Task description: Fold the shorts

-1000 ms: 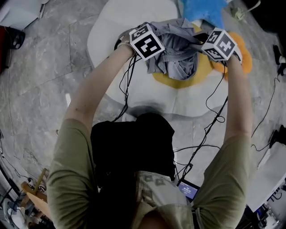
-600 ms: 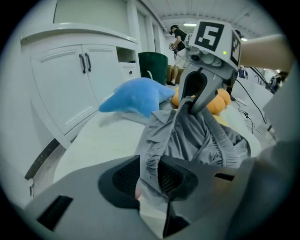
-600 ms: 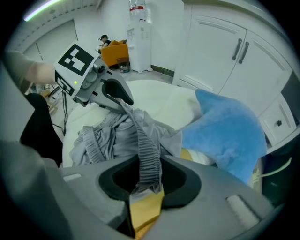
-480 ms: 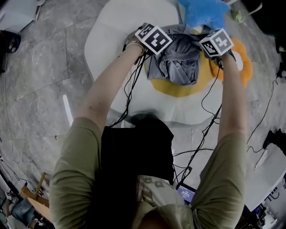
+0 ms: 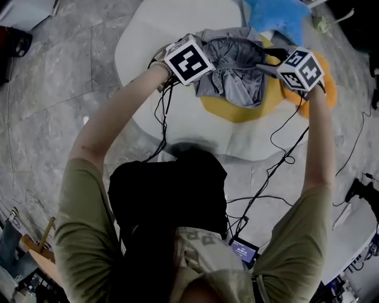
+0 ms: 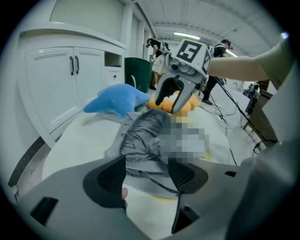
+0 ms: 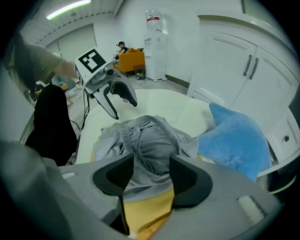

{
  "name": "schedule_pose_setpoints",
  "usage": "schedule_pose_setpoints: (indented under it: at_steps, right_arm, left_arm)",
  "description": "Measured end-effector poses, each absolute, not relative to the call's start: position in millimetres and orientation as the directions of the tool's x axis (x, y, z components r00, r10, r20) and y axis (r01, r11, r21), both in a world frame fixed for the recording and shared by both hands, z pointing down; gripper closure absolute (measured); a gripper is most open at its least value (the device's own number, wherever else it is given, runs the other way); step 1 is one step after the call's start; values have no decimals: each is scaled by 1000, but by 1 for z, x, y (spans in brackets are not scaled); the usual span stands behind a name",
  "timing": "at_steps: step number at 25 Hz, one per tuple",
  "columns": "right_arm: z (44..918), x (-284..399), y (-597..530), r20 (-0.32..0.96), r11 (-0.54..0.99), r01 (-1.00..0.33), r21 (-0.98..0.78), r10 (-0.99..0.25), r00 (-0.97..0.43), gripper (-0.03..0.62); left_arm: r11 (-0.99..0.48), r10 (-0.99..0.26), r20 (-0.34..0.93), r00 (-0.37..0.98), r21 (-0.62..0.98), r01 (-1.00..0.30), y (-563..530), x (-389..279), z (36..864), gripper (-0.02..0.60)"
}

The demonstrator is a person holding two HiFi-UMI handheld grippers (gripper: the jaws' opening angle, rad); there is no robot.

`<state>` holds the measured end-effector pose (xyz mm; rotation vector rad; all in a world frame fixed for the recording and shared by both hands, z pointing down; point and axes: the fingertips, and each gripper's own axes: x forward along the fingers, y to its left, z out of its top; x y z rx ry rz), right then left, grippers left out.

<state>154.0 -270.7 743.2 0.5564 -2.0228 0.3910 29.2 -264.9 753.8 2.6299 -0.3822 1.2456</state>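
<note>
The grey shorts (image 5: 233, 70) lie crumpled in a heap on the yellow middle of a white egg-shaped cushion (image 5: 177, 118). My left gripper (image 6: 147, 165) sits at the heap's left edge, its marker cube (image 5: 188, 59) showing in the head view. Its jaws have just been opening; the waistband (image 6: 140, 140) lies between the pads, untouched. My right gripper (image 7: 151, 168) is at the heap's right edge, under its cube (image 5: 302, 68). Its jaws have also just been opening, with grey cloth (image 7: 150, 145) loose between the pads. Each gripper shows open in the other's view.
A blue plush toy (image 5: 277, 15) lies just beyond the shorts, and an orange plush part (image 5: 325, 80) sits under my right hand. Black cables (image 5: 278, 148) trail from both grippers to the floor. White cabinets (image 6: 70, 89) stand behind the cushion. People stand far back (image 6: 154, 47).
Both jaws have opened and let go of the shorts. The hands have drawn apart and slightly back toward me. The shorts have settled lower on the cushion.
</note>
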Motion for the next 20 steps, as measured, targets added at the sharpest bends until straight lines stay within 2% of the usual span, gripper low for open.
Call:
schedule_pose_setpoints:
  at_steps: [4,9,13,15,16,17,18,20]
  right_arm:
    - [762,147,-243,914,901,-433,-16,-162,-371,367]
    - [777,146,-242,946,929,-369,16,-134,-296,367]
    - [784,151,-245,953,933,-358,23,-128,-274,370]
    - [782,154,-246,953,935,-355,20,-125,-276,382]
    - [782,155,-246,953,935,-355,20,-126,-277,389]
    - [781,157,-246,953,934,-356,22,-128,-275,424]
    - [781,159,-246,954,933,-359,25,-130,-272,470]
    - [780,163,-247,955,932,-361,32,-135,-263,487]
  left_arm:
    - [-972,-95,830,550,43,-232,-222,26,766,295]
    - [-940,-58,831,553,140,-310,-205,41,777,295]
    - [-924,-71,837,543,150,-353,-208,48,785,303]
    - [-924,-81,839,538,139,-356,-209,49,784,353]
    - [-925,-92,842,532,125,-358,-211,48,785,403]
    - [-927,-106,846,523,106,-359,-213,46,785,461]
    - [-930,-117,849,516,90,-358,-216,44,786,490]
    - [-930,-125,849,514,81,-359,-221,40,786,523]
